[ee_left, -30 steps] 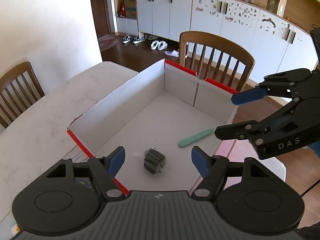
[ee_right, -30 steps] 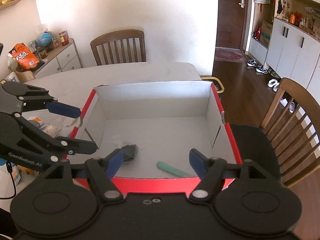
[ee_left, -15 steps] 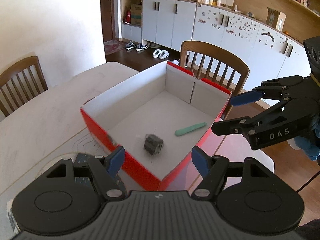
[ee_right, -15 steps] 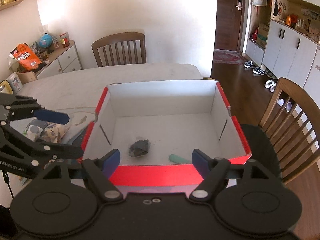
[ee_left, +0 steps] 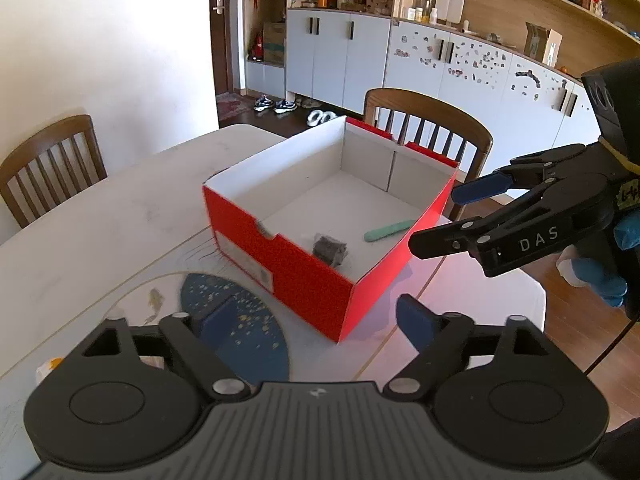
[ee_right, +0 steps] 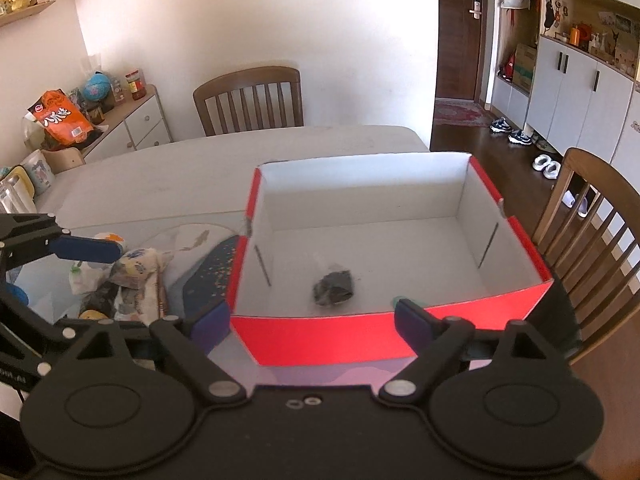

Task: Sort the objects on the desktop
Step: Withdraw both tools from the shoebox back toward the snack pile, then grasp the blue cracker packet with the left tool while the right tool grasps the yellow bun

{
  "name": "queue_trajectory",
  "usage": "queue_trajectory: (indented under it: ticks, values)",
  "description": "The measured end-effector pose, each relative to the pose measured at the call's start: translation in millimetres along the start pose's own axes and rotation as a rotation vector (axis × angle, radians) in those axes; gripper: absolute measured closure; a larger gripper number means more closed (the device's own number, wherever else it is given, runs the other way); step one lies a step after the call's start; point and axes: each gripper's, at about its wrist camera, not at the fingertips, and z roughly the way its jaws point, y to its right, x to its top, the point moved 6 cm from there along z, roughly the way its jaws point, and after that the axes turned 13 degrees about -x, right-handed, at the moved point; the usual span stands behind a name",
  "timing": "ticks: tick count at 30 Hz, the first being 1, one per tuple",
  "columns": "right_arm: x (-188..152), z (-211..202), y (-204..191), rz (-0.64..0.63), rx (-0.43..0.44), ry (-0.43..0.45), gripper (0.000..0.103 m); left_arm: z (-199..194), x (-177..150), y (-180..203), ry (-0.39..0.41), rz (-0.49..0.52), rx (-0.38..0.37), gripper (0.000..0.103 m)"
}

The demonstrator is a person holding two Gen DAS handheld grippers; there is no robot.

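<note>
Both hand-held grippers hang apart and empty above the near end of the surface (ee_right: pixel 160 168): the left hand-held gripper (ee_left: pixel 316 318) with its blue pads spread wide, the right hand-held gripper (ee_right: pixel 312 322) likewise spread, nothing between the fingers of either.

Largest of the things is the red cardboard box (ee_left: pixel 288 268), open-topped and white inside, standing on the surface at its edge by a wooden chair (ee_left: pixel 436 120). Just beside the box's left wall lies a dark blue, speckled flat piece (ee_right: pixel 208 276), and next to that a loose heap of crumpled packets and wrappers (ee_right: pixel 128 284), still unsorted. Inside the box rest a dark crumpled lump (ee_right: pixel 334 288) and, smaller, a slim green stick (ee_left: pixel 390 230), partly hidden behind the near wall in the right wrist view.

Judging from this layout, the step in hand is fetching the next item from the heap. It would go best with the left one, which sits nearer: come down over a single packet, close on its bulk rather than a loose corner, lift clear of the box wall, and release low inside so the earlier pieces are not scattered.
</note>
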Motion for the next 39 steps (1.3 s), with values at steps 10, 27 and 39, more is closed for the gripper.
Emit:
queue_trajectory:
  ticks: [10,27,39]
  values:
    - [-11,-6,-50,-0.003,-0.001,-0.015,0.013,-35,-32,-25,0.033,-0.030,0.014,0.005]
    - [-22,-16,-115,0.015,-0.021,-0.023,0.013,-82,-79,-60,0.062,-0.039,0.021,0.004]
    - [-30,-13,-166,0.008,0.001,-0.036,0.013,-105,-129,-94,0.050,-0.069,0.057,0.001]
